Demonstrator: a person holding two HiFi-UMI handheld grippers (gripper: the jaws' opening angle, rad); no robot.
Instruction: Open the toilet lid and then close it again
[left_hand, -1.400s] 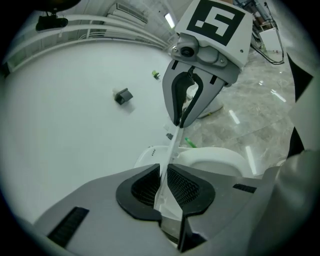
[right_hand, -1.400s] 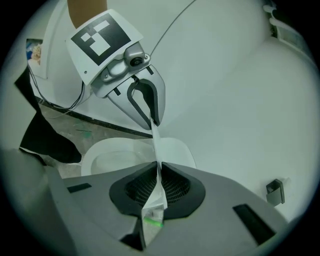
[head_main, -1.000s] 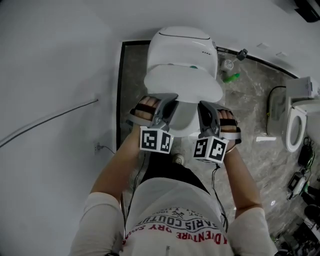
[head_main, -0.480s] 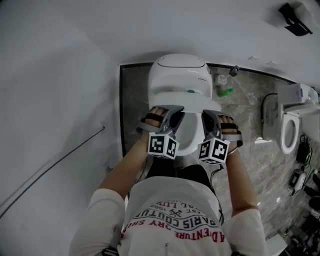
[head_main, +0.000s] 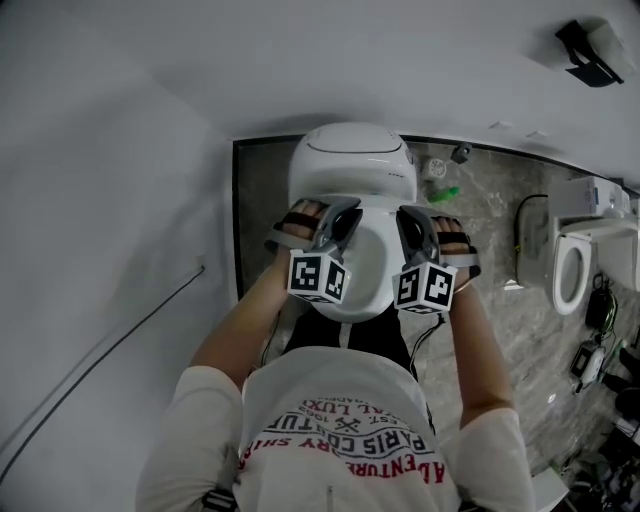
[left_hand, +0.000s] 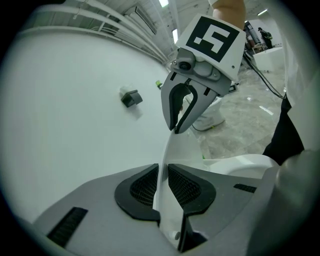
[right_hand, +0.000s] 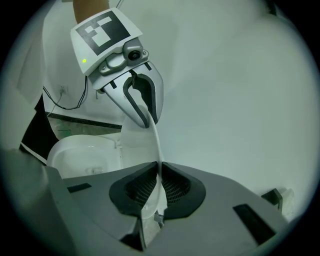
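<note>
A white toilet (head_main: 352, 160) stands against the wall, its lid (head_main: 358, 262) lifted partway, tilted up toward me. My left gripper (head_main: 343, 213) is shut on the lid's left edge and my right gripper (head_main: 406, 216) on its right edge. In the left gripper view the thin lid edge (left_hand: 172, 150) runs between the black pads (left_hand: 142, 187) of my left gripper (left_hand: 162, 182), and the right gripper (left_hand: 179, 112) clamps the far edge. From the right gripper view, my right gripper (right_hand: 159, 185) pinches the lid edge (right_hand: 156, 145), with the left gripper (right_hand: 142, 107) opposite and the bowl (right_hand: 82, 155) below.
A second toilet (head_main: 568, 266) stands at the right on the marble floor (head_main: 490, 200). A green bottle (head_main: 447, 192) lies beside the first toilet. A cable (head_main: 100, 345) runs along the white wall on the left. A dark box (head_main: 585, 40) is fixed on the wall upper right.
Both grippers have moved up and toward the tank together, still clamped on the lid. The lid has swung from nearly flat to steeply raised.
</note>
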